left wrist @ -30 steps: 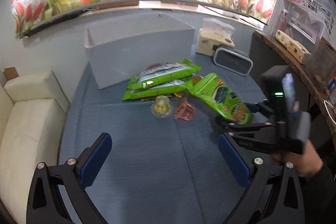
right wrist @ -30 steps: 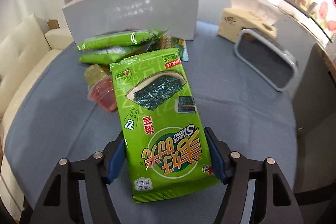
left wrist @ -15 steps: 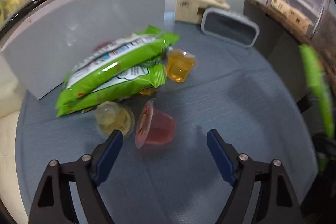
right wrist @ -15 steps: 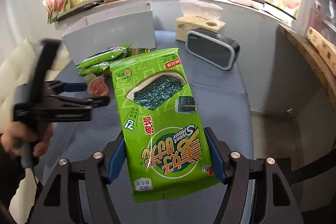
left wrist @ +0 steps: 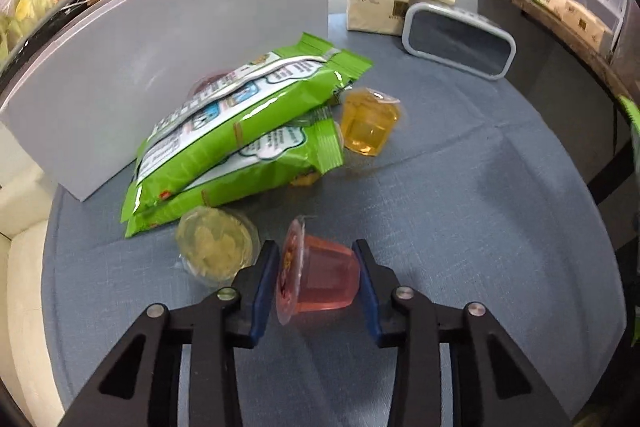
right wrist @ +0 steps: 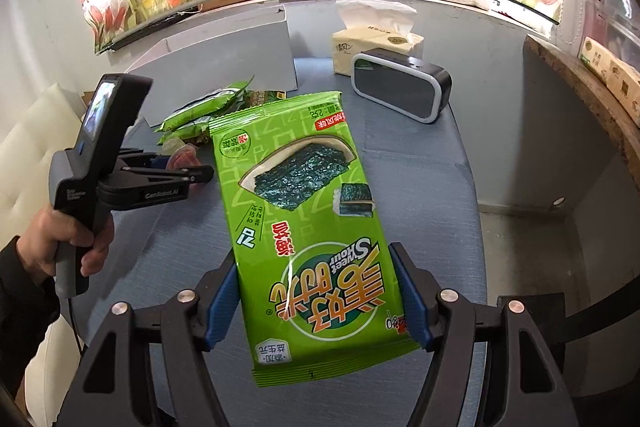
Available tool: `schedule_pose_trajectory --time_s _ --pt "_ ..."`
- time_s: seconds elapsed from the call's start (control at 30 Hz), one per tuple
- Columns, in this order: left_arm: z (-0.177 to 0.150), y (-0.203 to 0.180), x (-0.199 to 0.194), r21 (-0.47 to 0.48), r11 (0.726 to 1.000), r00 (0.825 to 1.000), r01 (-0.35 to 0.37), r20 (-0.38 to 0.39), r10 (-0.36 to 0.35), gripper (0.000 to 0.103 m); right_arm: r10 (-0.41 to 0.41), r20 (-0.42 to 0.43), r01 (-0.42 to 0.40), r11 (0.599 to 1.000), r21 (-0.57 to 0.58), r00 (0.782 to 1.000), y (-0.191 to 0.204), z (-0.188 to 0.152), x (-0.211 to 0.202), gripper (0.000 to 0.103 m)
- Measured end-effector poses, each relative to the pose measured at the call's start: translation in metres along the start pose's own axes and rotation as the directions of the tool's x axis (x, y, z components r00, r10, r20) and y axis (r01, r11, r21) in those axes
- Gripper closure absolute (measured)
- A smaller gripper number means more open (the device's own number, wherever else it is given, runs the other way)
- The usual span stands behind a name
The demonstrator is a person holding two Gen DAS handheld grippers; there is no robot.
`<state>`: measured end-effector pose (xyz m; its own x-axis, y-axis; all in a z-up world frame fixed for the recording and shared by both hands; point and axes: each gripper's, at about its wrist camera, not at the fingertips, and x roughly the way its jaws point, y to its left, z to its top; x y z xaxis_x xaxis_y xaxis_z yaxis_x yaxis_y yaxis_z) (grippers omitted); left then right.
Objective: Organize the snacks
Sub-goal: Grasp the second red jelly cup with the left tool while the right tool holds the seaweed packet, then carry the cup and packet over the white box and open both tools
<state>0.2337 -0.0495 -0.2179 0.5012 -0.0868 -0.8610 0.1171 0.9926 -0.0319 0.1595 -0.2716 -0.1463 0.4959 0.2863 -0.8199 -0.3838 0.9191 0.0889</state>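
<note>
My left gripper (left wrist: 316,279) is shut on a red jelly cup (left wrist: 320,277) lying on its side on the blue tablecloth (left wrist: 460,227). A yellow jelly cup (left wrist: 216,247) sits just left of it, and an orange jelly cup (left wrist: 370,125) stands further back. Two green snack bags (left wrist: 240,143) are stacked against a grey box (left wrist: 168,67). My right gripper (right wrist: 320,301) is shut on a green seaweed snack packet (right wrist: 308,223), held above the table. The left gripper also shows in the right wrist view (right wrist: 196,173).
A tissue box (left wrist: 384,7) and a grey-rimmed black speaker (left wrist: 460,45) stand at the back right. A white sofa (right wrist: 28,147) borders the table on the left. A wooden shelf (right wrist: 580,87) lies to the right.
My left gripper moved forward and closed on the red jelly cup. My right gripper lifted the seaweed packet higher and pulled back from the table.
</note>
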Motion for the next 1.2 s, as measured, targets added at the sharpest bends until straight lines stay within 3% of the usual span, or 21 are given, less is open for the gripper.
schedule_pose_trajectory --time_s 0.13,0.43,0.63,0.93,1.13,1.2 --pt "-0.008 0.013 -0.022 -0.036 0.997 0.997 0.064 0.041 -0.063 0.068 0.013 0.017 -0.013 1.0 -0.008 1.0 0.008 0.001 -0.006 0.03" --pt "-0.018 0.032 -0.081 -0.065 0.988 0.983 0.138 0.128 -0.129 0.069 0.044 0.035 -0.043 0.999 -0.029 0.998 0.03 0.009 -0.01 0.03" --pt "0.006 0.053 -0.12 -0.101 0.983 0.966 0.152 0.228 -0.126 0.069 0.056 0.072 -0.05 0.996 -0.075 0.996 0.053 0.033 -0.012 0.03" --pt "0.071 0.11 -0.17 -0.206 0.977 0.939 0.053 0.343 0.022 0.069 0.105 0.154 -0.088 0.989 -0.117 0.982 0.099 0.14 0.004 0.03" --pt "0.125 0.146 -0.166 -0.243 0.97 0.931 -0.004 0.354 0.092 0.069 0.114 0.19 -0.091 0.988 -0.125 0.975 0.118 0.218 0.032 0.03" --pt "0.14 0.16 -0.16 -0.256 0.967 0.933 0.012 0.35 0.081 0.069 0.102 0.19 -0.076 0.987 -0.14 0.976 0.124 0.241 0.046 0.03"
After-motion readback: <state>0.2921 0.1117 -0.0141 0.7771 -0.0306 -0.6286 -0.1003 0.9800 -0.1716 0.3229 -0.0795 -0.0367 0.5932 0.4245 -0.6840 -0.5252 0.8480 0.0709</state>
